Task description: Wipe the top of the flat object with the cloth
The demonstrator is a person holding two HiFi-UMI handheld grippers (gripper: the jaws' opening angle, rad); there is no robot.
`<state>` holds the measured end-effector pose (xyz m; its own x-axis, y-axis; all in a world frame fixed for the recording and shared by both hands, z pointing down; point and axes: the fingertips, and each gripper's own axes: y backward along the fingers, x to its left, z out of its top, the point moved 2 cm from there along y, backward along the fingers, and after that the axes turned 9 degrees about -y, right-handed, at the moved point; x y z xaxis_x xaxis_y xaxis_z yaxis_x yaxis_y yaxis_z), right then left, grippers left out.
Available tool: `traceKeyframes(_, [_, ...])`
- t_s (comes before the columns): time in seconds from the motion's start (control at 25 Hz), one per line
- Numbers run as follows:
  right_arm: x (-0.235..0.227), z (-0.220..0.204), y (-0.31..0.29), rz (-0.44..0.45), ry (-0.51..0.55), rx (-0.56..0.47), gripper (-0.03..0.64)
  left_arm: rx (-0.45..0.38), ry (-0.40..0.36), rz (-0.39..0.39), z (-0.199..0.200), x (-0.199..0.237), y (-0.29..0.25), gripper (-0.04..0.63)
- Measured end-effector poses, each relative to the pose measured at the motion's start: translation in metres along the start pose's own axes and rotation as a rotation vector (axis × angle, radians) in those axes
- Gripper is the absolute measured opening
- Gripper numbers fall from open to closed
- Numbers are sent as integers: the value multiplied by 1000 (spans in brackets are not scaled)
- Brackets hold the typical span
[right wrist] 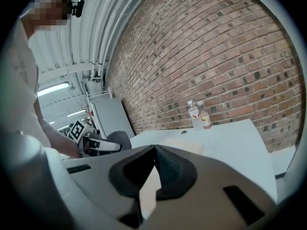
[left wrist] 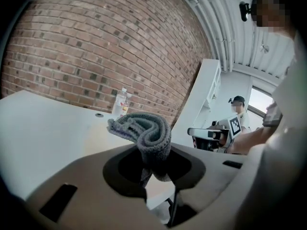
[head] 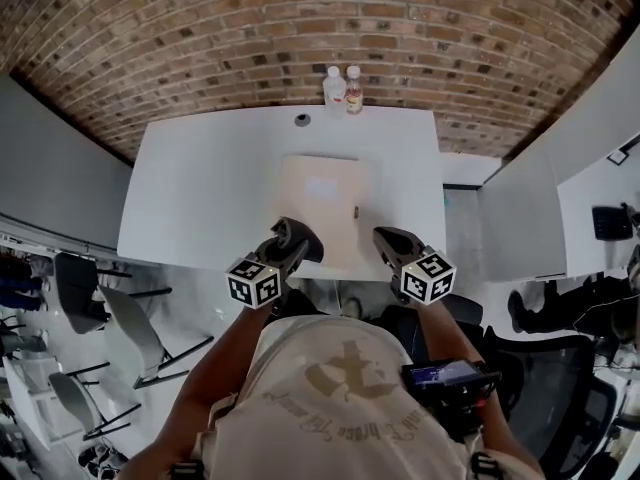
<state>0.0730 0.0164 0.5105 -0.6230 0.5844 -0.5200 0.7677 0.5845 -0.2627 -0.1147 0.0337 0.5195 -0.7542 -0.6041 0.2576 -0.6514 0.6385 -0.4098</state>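
A flat tan board [head: 325, 208] lies in the middle of the white table [head: 200, 198]. My left gripper [head: 298, 240] hovers at the board's near left corner, shut on a folded grey cloth [left wrist: 146, 133] that bulges up out of the jaws. In the left gripper view the gripper [left wrist: 149, 169] points along the table toward the brick wall. My right gripper [head: 388, 240] is at the board's near right corner. Its jaws [right wrist: 154, 152] are shut with nothing between them, and the board [right wrist: 180, 145] is just ahead of them.
Two plastic bottles [head: 343, 89] stand at the table's far edge by the brick wall, with a round cable grommet [head: 302, 120] to their left. Chairs [head: 130, 333] stand to the left of the table. Another person [left wrist: 237, 110] sits off to the right.
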Motion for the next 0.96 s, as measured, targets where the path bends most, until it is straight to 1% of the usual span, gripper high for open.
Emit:
traceKeyframes(0.12, [3,-3,10,-14,15,-12,21,-10,-16,2,3,-2,-1,104])
traceKeyframes(0.32, [0,-8,16,-25,-7,-26,21,-18,-21,9,4,-5,1,104])
traceKeyframes(0.48, [-4,-8,16,-27,-11,-31,21,-17,-23,11,4,-8,2,104])
traceKeyframes(0.68, [-1,-8,12,-21,-10,-30,21,-3,-44,17,3,-9,4,104])
traceKeyframes(0.76, [-2,-8,13,-24,-7,-30,21,-1,-39,23,2,-9,1,104])
traceKeyframes(0.96, [-16,-6,20,-41,-9,-37,21,2,-54,4,8,-20,-11,104])
